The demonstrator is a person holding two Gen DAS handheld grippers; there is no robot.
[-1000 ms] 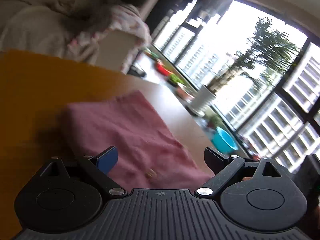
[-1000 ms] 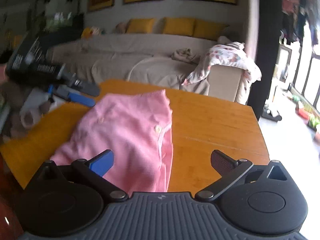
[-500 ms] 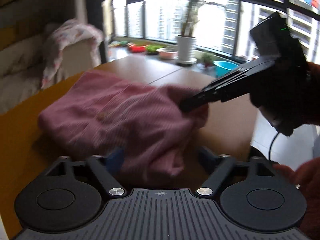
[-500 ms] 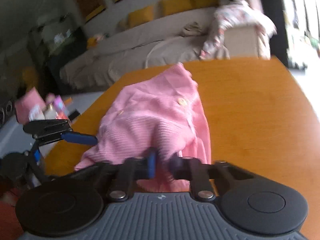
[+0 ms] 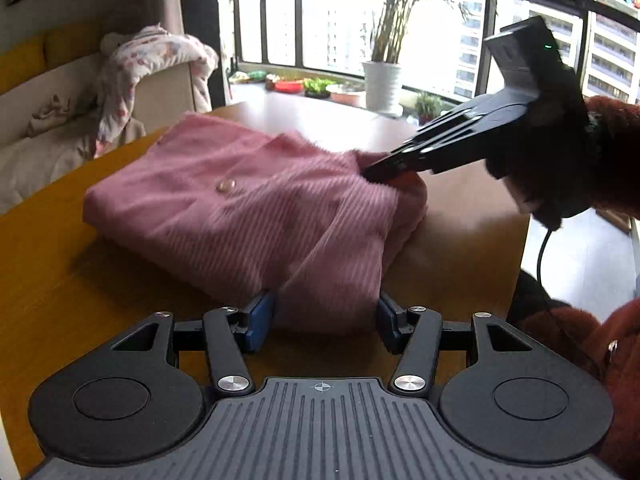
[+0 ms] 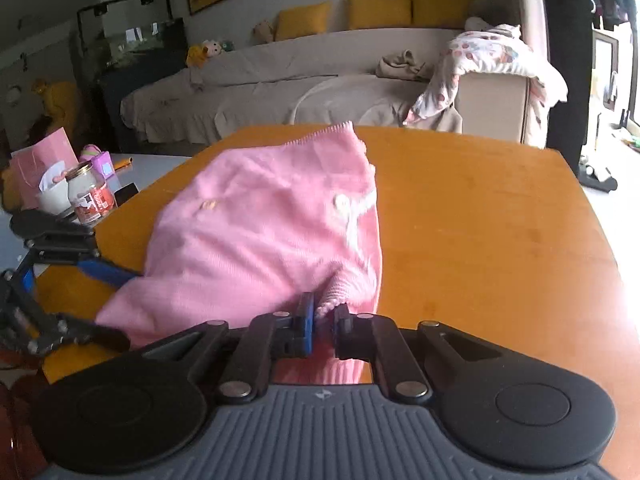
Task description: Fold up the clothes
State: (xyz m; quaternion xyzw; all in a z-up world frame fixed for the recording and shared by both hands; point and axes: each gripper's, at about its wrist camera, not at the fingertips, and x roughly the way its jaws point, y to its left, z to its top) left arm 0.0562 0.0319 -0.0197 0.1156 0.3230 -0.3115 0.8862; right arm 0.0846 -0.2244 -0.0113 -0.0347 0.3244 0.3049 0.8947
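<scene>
Room: living room; beige covered sofa (image 6: 320,76) with yellow cushions (image 6: 380,10) along the far wall, framed pictures above it, a spotted blanket (image 6: 492,60) draped over the sofa arm. Tall windows with a potted plant (image 5: 382,80) on the sill side.
Surface: orange wooden table (image 6: 480,216), bare to the right of the garment.
Garment: pink knitted cardigan (image 6: 264,232), buttons showing, lying folded in a loose bundle on the table, its near edge bunched toward both tools.
Right gripper (image 6: 323,320): jaws closed on a small fold of the cardigan's ribbed near edge; knit sticks out between the blue pad and the black pad. In the left wrist view it (image 5: 384,168) reaches in from the right and bites the cloth's far corner.
Left gripper (image 5: 325,316): jaws part-open, a hanging fold of the cardigan sitting between the two pads; cannot tell whether the pads press it. In the right wrist view it (image 6: 104,300) sits at the garment's left edge, one finger on either side of the cloth.
Person: a reddish fuzzy sleeve (image 5: 612,352) at the right of the left wrist view.
Side table: grey low table (image 6: 152,164) to the left, holding a labelled jar (image 6: 86,196) and a pink paper bag (image 6: 44,164).
</scene>
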